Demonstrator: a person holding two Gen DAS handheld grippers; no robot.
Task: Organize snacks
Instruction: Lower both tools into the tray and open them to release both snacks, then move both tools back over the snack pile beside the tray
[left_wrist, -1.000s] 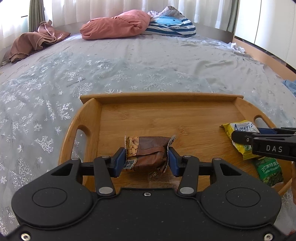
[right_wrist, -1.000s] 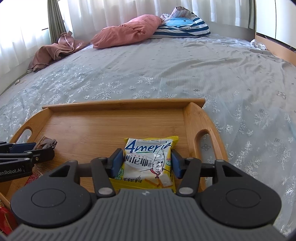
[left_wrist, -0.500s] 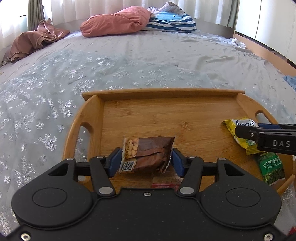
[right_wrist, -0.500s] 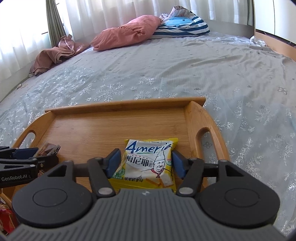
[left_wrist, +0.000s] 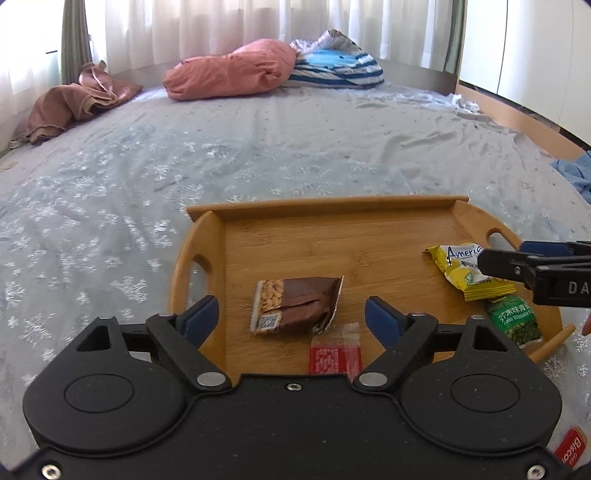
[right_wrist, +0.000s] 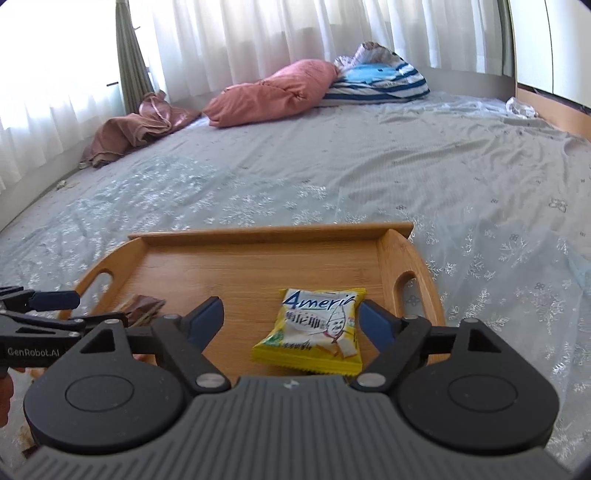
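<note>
Both tongs stand spread and hold nothing. Left tongs (left_wrist: 291, 314) bracket a brown peanut packet (left_wrist: 295, 306) lying flat on the wooden tray (left_wrist: 325, 208), clear of both pads. Right tongs (right_wrist: 290, 317), stamped "DA" on the side, frame a yellow packet (right_wrist: 314, 328) printed "4meri"; the right pad sits just beside it. Nearby lie a green "Wasabi" pea packet (left_wrist: 515, 323) and a red sachet (left_wrist: 334, 356). Left tongs' body reads "GenRobot.AI". The tray rests on the bed (left_wrist: 258, 147).
</note>
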